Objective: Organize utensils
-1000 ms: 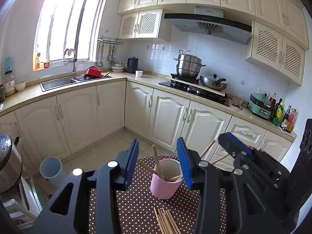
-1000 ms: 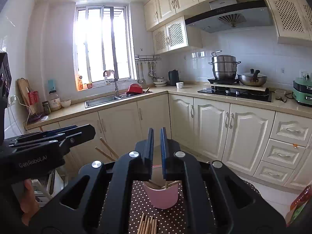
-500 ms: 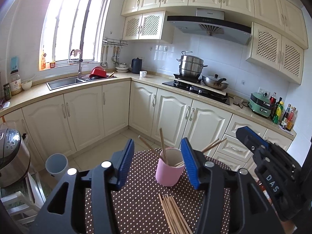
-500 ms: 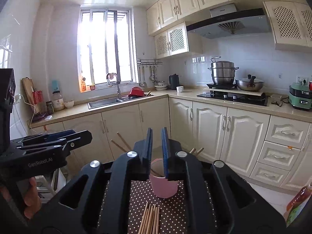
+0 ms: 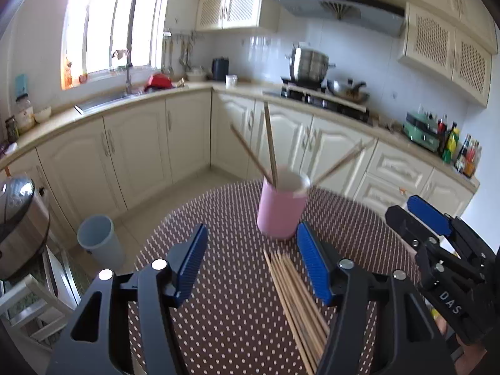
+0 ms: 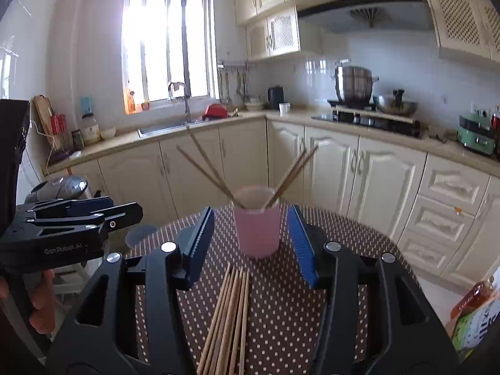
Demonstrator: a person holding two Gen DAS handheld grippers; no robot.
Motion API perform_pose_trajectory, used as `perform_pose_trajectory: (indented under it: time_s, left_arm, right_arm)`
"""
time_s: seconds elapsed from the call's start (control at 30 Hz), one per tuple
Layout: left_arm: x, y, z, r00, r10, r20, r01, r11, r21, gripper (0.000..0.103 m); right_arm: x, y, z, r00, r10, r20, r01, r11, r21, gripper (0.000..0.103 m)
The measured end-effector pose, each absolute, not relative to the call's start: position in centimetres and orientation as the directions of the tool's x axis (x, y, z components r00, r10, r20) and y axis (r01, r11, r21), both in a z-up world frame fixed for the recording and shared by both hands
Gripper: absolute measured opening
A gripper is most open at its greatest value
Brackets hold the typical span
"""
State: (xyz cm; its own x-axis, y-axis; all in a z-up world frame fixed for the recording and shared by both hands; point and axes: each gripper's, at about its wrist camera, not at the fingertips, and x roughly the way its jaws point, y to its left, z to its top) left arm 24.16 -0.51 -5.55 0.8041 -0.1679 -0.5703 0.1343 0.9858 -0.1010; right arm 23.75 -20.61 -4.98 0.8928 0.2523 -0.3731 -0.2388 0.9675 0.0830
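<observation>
A pink cup (image 5: pixel 282 211) (image 6: pixel 257 230) stands on the round dotted table (image 5: pixel 218 297) (image 6: pixel 281 306) with several wooden chopsticks (image 5: pixel 270 143) (image 6: pixel 206 168) leaning out of it. A bundle of loose chopsticks (image 5: pixel 293 297) (image 6: pixel 228 318) lies flat on the cloth in front of the cup. My left gripper (image 5: pixel 251 243) hangs over the table short of the cup, its jaws opening, nothing between them. My right gripper (image 6: pixel 250 234) also has its jaws opening; the cup shows beyond the gap, untouched. Each gripper shows in the other's view: the right (image 5: pixel 418 215), the left (image 6: pixel 103 209).
Cream kitchen cabinets and a counter run behind the table, with a sink (image 6: pixel 162 128) at the left and a stove carrying pots (image 5: pixel 309 68) at the right. A grey bin (image 5: pixel 100 240) stands on the floor to the left. A rice cooker (image 5: pixel 18 218) sits at far left.
Both grippers have come down toward the table, so the cup and the flat chopsticks show fuller. The right gripper's jaws went from shut to wide apart; the left's widened further.
</observation>
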Motion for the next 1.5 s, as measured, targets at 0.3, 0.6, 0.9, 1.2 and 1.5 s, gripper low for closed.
perform_pose_trajectory:
  time_s: [0.3, 0.6, 0.9, 1.2, 1.5]
  left_arm:
    - [25.2, -2.2, -13.3, 0.681, -0.173, -0.712, 0.143, 0.984, -0.102, 0.060]
    - [26.3, -4.7, -19.6, 0.555, -0.161, -0.816, 0.174, 0.982, -0.075, 0.060]
    - [26.9, -6.4, -22.0, 0.525, -0.149, -0.838, 0.192, 0.980, -0.054, 0.060]
    - [28.8, -7.1, -21.8, 0.526, -0.138, -0.839, 0.164, 0.985, -0.059, 0.062]
    - [29.2, -6.8, -21.9, 0.533, -0.123, -0.837, 0.153, 0.987, -0.047, 0.063]
  right_arm:
    - [24.9, -20.8, -12.1, 0.792, 0.250, -0.557, -0.224, 0.968, 0.116, 0.050]
    - [25.8, -21.5, -16.8, 0.695, 0.242, -0.677, -0.216, 0.968, 0.124, 0.053]
    - [26.1, -21.9, -18.2, 0.677, 0.248, -0.693, -0.202, 0.968, 0.149, 0.054]
    - [26.8, -22.5, -18.6, 0.659, 0.272, -0.701, -0.184, 0.962, 0.200, 0.054]
    - [27.0, -23.6, -18.9, 0.647, 0.282, -0.709, -0.158, 0.958, 0.237, 0.054]
